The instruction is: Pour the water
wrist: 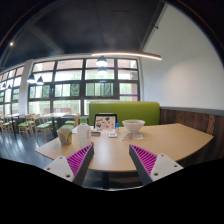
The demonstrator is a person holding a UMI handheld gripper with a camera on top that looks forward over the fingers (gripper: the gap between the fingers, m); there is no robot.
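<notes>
- Gripper view is looking out across a big light wooden table (120,148) in what seems like a cafe or canteen space, lots of windows (85,85) running along the back wall.
- Gripper (111,158) is hanging over the near edge of the table, fingers (76,160) spread wide apart with the pink pads facing each other, and nothing is sitting between them or getting squeezed.
- White bowl (134,126) is resting toward the far edge of the table, well beyond the fingers and a bit toward the right one.
- Small card stand (106,122) is standing upright near the far edge too, just left of the bowl, with a little white thing right next to it that I honestly can't make out.
- Paper cup (66,134) with some green and pink stuff poking out is sitting near the table's left edge, ahead of the left finger.
- Green sofa (130,110) is running behind the far edge of the table.
- Long strip lamp (120,56) is glowing overhead.
- More chairs and tables (25,124) are showing way off to the left by the windows.
- Can't pick out any water jug or bottle for sure.
</notes>
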